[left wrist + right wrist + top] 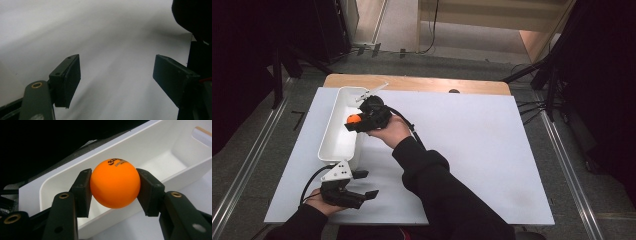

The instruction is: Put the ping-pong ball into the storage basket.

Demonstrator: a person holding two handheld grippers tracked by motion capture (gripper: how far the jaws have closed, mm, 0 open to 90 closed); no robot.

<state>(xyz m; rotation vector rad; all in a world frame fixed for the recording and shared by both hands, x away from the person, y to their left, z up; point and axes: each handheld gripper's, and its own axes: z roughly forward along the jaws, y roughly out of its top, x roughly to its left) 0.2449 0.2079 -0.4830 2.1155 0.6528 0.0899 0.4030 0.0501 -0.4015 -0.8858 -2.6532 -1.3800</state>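
Note:
An orange ball (114,183) with dark print on top sits pinched between the two black pads of my right gripper (114,191). In the high view that right gripper (354,121) hangs over the near long wall of a white rectangular bin (337,131), with the orange ball (353,119) just above the rim. The white bin (160,150) lies open below the ball and no contents show in it. My left gripper (364,184) rests near the table's front left, below the bin, jaws wide apart. In its own view the left gripper (116,76) has only white surface between the pads.
A white sheet (472,145) covers most of the wooden table (422,82). The person's dark right sleeve (437,185) crosses the middle of the sheet. Black stands and cables sit on the floor at the far left and right.

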